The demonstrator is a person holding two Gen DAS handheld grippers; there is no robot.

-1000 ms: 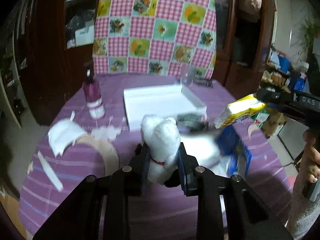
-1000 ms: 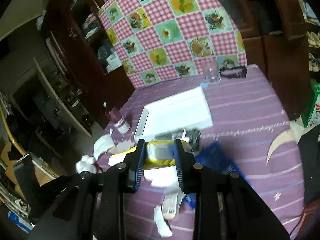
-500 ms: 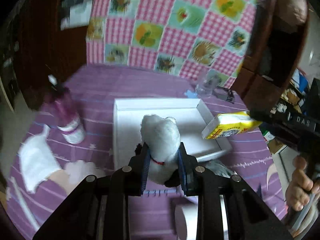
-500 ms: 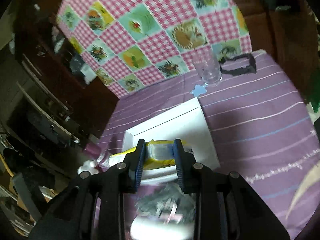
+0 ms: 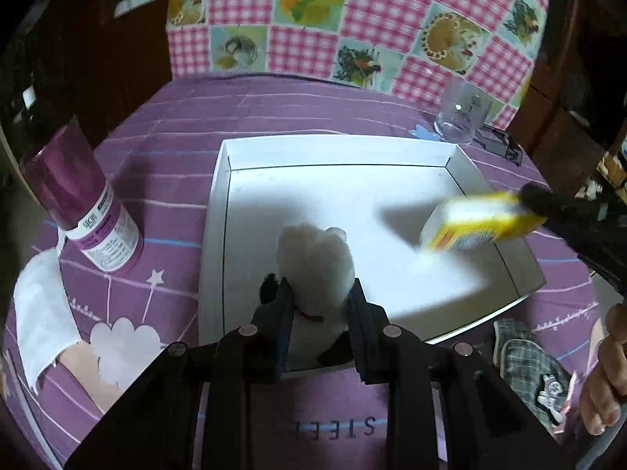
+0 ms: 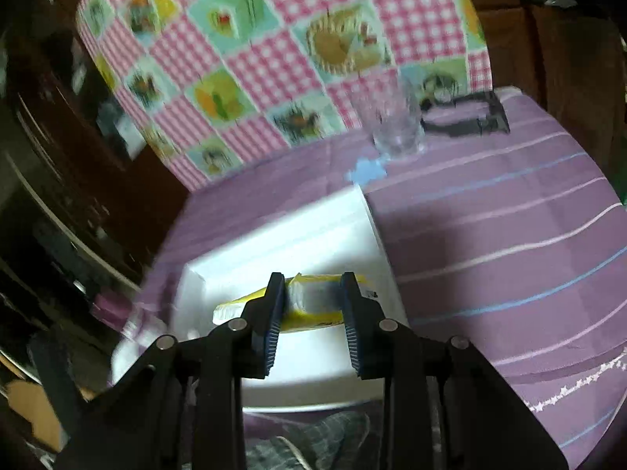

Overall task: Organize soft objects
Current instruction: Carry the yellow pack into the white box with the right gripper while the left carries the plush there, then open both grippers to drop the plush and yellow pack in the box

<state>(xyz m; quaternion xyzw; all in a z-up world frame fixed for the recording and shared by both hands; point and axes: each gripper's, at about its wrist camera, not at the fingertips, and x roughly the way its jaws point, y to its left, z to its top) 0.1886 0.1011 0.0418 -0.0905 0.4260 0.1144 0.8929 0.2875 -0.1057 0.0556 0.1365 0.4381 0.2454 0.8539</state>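
My left gripper (image 5: 318, 293) is shut on a white plush toy (image 5: 315, 260) and holds it over the near part of a white tray (image 5: 217, 211). My right gripper (image 6: 312, 290) is shut on a yellow and white soft pack (image 6: 250, 305) and holds it over the same tray (image 6: 352, 219). The pack also shows in the left wrist view (image 5: 470, 227), above the tray's right side, with the right gripper behind it.
A purple bottle (image 5: 84, 211) stands left of the tray. A clear glass (image 5: 462, 115) stands behind it, also in the right wrist view (image 6: 395, 117). White cloth (image 5: 39, 313) lies at the left. Checked fabric (image 5: 521, 356) lies near the tray's front right corner.
Both grippers moved forward over the table and now hold their loads above the white tray. The tray looks much nearer in both views.
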